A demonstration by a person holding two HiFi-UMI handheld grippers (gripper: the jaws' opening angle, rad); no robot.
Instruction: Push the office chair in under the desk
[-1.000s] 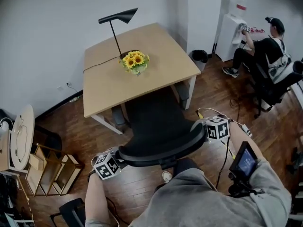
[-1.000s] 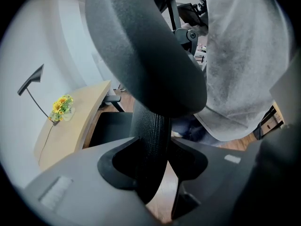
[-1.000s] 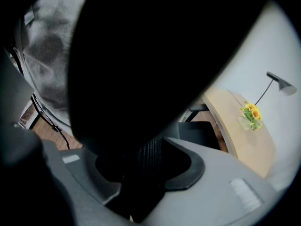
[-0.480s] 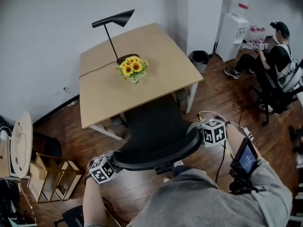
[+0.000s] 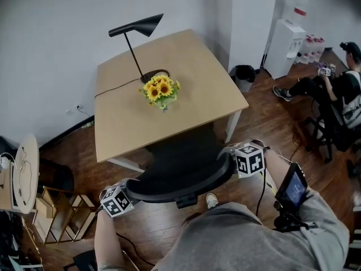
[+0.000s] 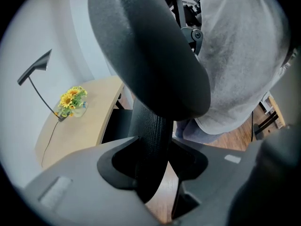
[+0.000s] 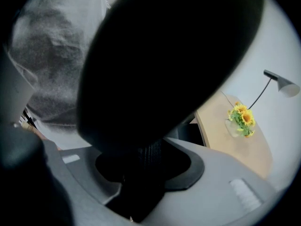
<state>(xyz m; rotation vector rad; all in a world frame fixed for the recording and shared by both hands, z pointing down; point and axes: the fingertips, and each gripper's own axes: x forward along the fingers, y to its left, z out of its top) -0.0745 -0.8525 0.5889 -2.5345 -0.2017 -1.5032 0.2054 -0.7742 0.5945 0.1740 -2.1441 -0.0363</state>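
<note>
At the near edge of the desk (image 5: 197, 78), the chair (image 5: 180, 154) sat with the front of its seat under the top and its back (image 5: 169, 188) out toward me. I had the back's curved rim taken at both ends. The left gripper (image 5: 132, 192) was clamped on the rim's left end, and its own view showed black mesh filling the gap between its jaws. The right gripper (image 5: 230, 161) was clamped on the right end, with the same ribbed mesh wedged between its jaws. Both grippers pointed steeply down over the rim.

I judged the chair heavy but willing to roll on the wood floor (image 5: 271, 123), though no view showed its base or wheels. The mesh looked soft and likely to give under a push. The rim looked stiff, so that was the place to hold and press. I expected a grip at each end to keep the chair from swivelling. The chair stood toward the desk's right side, near the white leg (image 5: 231, 126), so I thought an uneven shove could run it into that leg. A lamp (image 5: 135, 30) and sunflowers (image 5: 161, 91) stood on the desk, and a hard bump might have shaken them.
</note>
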